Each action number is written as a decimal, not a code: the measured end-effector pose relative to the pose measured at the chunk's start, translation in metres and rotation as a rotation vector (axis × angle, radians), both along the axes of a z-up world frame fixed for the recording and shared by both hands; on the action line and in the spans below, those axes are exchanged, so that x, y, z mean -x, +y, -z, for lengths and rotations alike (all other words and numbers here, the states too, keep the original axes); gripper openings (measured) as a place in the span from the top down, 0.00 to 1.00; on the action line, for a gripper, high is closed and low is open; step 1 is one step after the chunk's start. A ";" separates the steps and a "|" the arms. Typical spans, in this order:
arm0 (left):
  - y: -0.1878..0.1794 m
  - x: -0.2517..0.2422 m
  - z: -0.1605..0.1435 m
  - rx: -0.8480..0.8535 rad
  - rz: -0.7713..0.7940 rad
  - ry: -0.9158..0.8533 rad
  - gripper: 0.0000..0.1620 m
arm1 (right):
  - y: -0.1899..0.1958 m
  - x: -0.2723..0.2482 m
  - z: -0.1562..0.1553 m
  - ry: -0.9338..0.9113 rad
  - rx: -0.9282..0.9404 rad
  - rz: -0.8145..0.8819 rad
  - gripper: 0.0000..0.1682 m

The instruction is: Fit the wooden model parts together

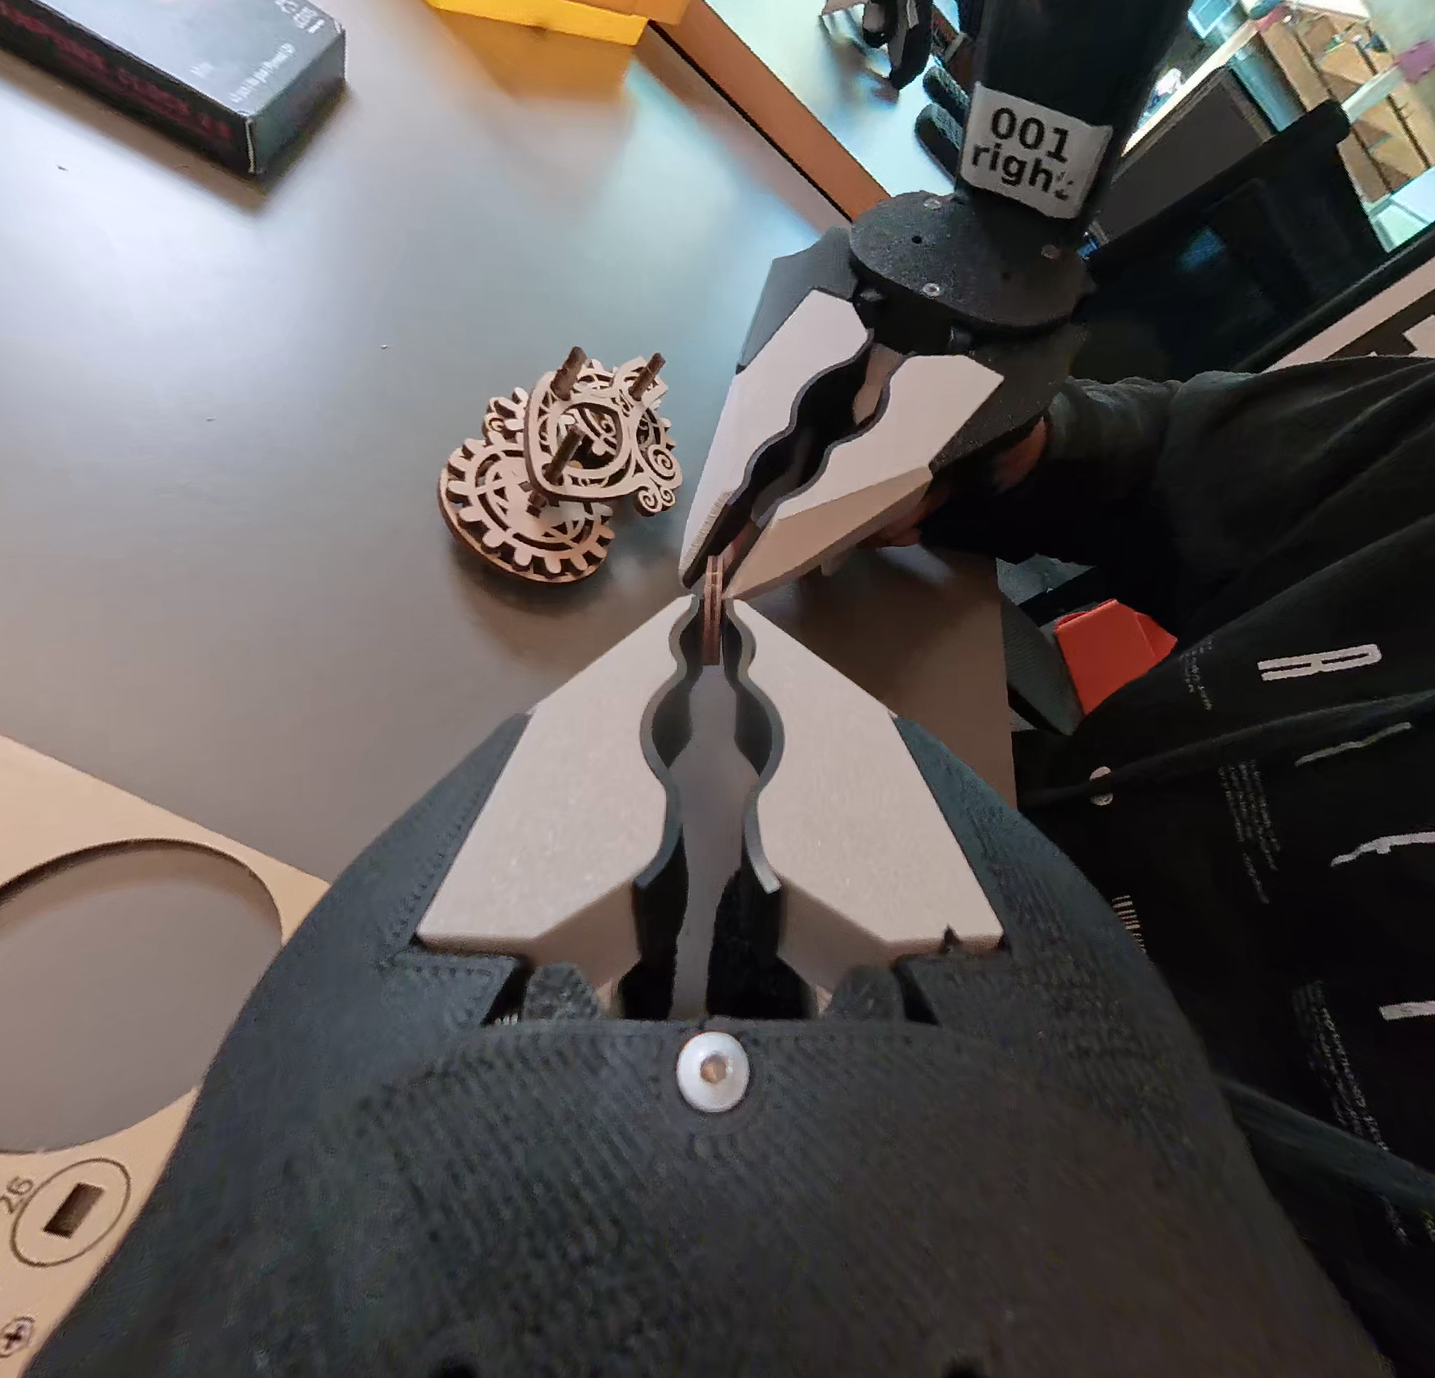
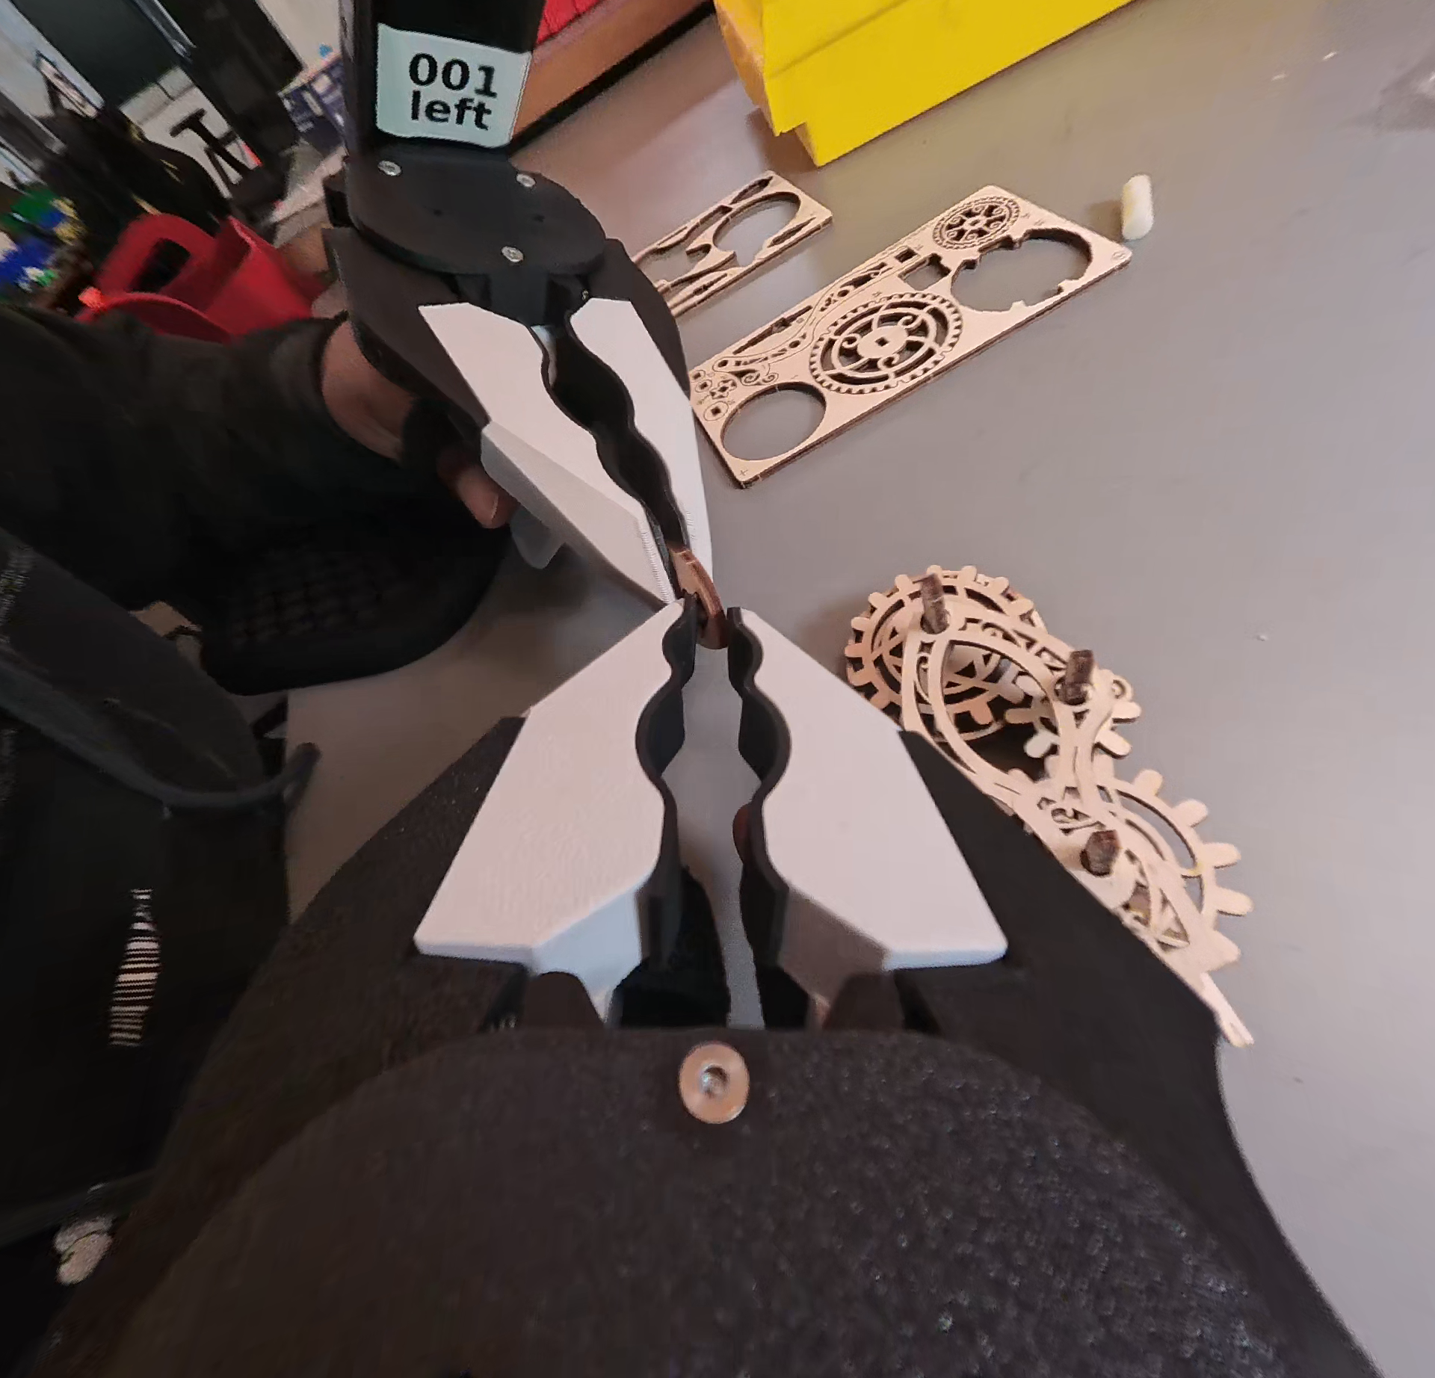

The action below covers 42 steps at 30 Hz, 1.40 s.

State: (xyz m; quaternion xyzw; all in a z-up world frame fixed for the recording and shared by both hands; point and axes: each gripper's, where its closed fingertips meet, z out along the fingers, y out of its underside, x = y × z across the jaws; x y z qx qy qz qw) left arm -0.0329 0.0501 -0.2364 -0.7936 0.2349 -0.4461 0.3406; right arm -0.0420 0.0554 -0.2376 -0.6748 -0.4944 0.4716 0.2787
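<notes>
- The left tongs point(image 1: 710, 619) pinch a small round wooden piece point(image 1: 711, 611) by its thin edge, up above the desk point(image 1: 310, 409).
- The right tongs point(image 2: 708, 626) pinch the same little piece point(image 2: 703, 603) from the other side, tip to tip, likely to pass it over or turn it.
- The half-built gear model point(image 1: 559, 471) lies on the desk close by, pegs up, waiting for more parts.
- The cut-out wooden sheets point(image 2: 893, 331) lie farther off.

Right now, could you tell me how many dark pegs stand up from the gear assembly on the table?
3 on the gear assembly: far peg, middle peg, near peg. More may hide behind the right gripper.
</notes>
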 end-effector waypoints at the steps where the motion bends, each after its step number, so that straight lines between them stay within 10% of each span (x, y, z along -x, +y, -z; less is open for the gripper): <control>1: 0.000 0.000 0.001 -0.007 -0.004 0.014 0.98 | 0.001 0.000 0.001 -0.013 -0.054 0.007 0.97; 24: 0.000 0.006 -0.003 -0.078 0.055 -0.054 0.98 | -0.002 -0.008 -0.020 0.153 -0.011 -0.041 0.99; 38: 0.008 -0.002 -0.034 0.091 -0.030 -0.396 0.90 | 0.003 0.001 -0.035 -0.002 -1.420 0.026 0.99; 42: 0.007 0.000 -0.038 0.084 -0.033 -0.421 0.95 | -0.002 0.003 -0.034 -0.025 -1.579 0.008 0.98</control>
